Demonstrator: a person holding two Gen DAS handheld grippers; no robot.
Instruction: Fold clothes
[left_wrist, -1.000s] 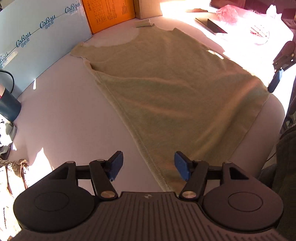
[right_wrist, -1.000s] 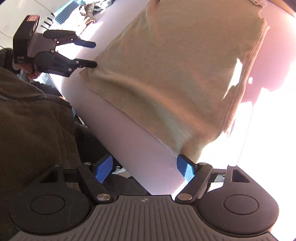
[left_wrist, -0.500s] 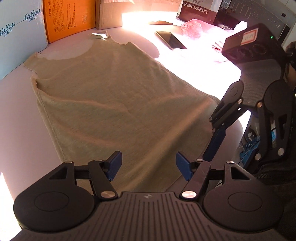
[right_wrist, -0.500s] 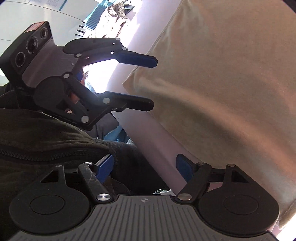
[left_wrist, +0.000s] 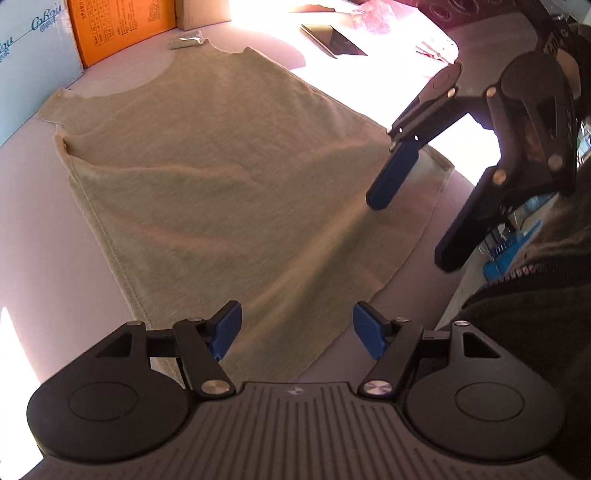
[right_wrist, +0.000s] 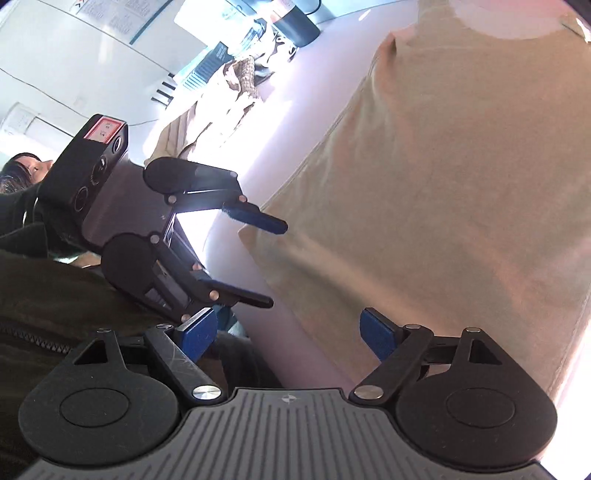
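Note:
A beige sleeveless top (left_wrist: 229, 177) lies flat on the pale table, neckline at the far end, hem nearest me. My left gripper (left_wrist: 297, 328) is open and empty, hovering over the near hem. My right gripper (right_wrist: 288, 332) is open and empty at the table's front edge beside the top (right_wrist: 443, 184). The right gripper also shows in the left wrist view (left_wrist: 410, 210), open, its upper blue finger over the hem's right corner. The left gripper shows in the right wrist view (right_wrist: 273, 264), open at the hem's other corner.
An orange box (left_wrist: 122, 26) and a light blue box (left_wrist: 29, 55) stand at the table's far left. A black phone (left_wrist: 332, 38) lies at the far right. A pile of clothes (right_wrist: 221, 107) sits past the table's end. My dark sleeve (left_wrist: 535, 314) is at right.
Both grippers have closed in on the hem's two corners and on each other. The left gripper swung right along the hem. Both stayed open.

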